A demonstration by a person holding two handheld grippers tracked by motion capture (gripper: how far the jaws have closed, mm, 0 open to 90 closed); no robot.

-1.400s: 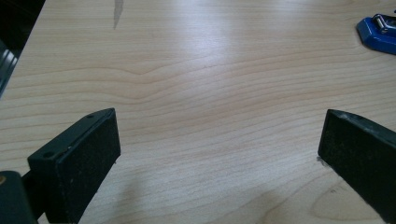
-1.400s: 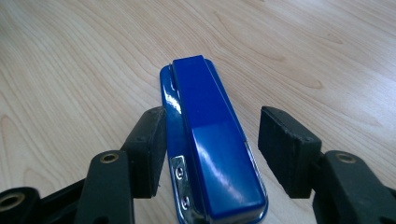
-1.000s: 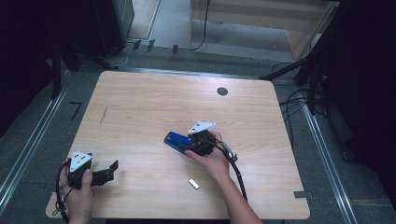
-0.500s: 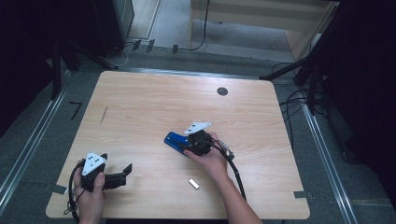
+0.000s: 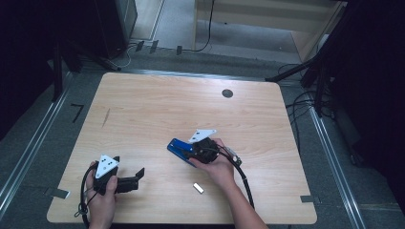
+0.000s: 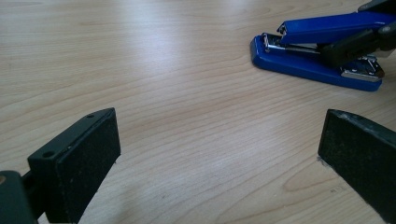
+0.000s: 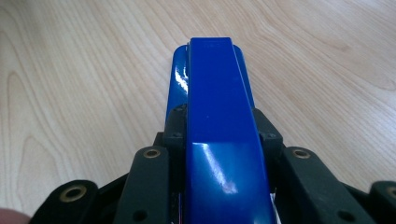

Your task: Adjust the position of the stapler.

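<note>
One glossy blue stapler (image 7: 219,126), lid raised.

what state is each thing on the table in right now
stapler: on the table, top arm raised a little at the front, clamped from both sides
right gripper: shut on the stapler
left gripper: open, jaws wide apart, nothing between them, low over the wood
small metal piece: lying loose near the front edge, untouched
table: wooden top, round dark grommet near the far edge

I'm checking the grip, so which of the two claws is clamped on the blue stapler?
The right claw, shut on the blue plastic stapler; the left claw gapes open.
</note>
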